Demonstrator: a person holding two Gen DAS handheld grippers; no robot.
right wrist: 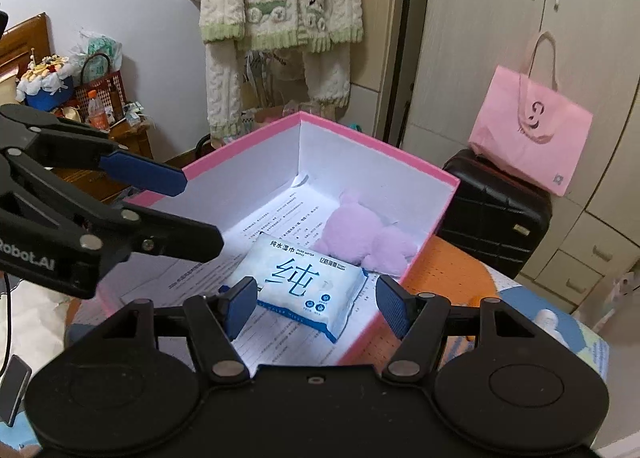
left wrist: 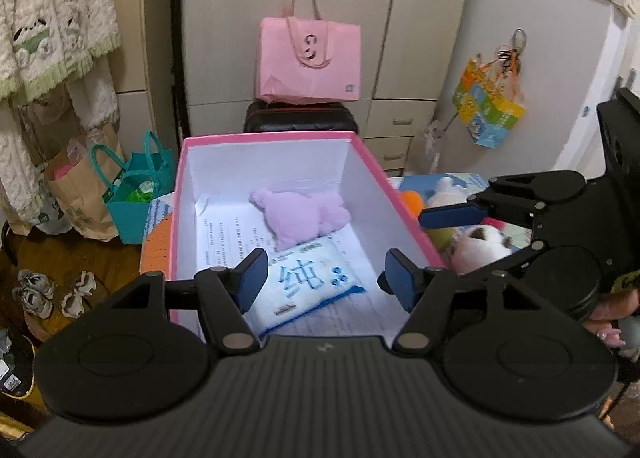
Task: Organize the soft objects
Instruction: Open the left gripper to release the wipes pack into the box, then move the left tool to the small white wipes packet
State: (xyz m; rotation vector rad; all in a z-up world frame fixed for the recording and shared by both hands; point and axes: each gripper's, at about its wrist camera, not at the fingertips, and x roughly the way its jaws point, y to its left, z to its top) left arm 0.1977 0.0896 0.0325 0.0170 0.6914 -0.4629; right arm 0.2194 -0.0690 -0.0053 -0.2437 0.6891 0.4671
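A pink box (left wrist: 182,177) with a white inside stands on the table; it also shows in the right wrist view (right wrist: 240,145). Inside lie a lilac plush toy (left wrist: 300,213) (right wrist: 364,238) and a white and blue pack of wet wipes (left wrist: 304,282) (right wrist: 304,282). My left gripper (left wrist: 324,278) is open and empty above the box's near end, over the pack. My right gripper (right wrist: 316,302) is open and empty over the box's near corner. It appears at the right of the left wrist view (left wrist: 476,213). Beside the box lie a white and brown plush (left wrist: 480,246) and other soft toys (left wrist: 444,189).
A pink tote bag (left wrist: 310,57) sits on a black suitcase (left wrist: 300,117) behind the table. Paper bags (left wrist: 80,193) and a teal bag (left wrist: 136,193) stand on the floor at left. Wardrobe doors (right wrist: 500,37) and hanging knitwear (right wrist: 280,9) are behind.
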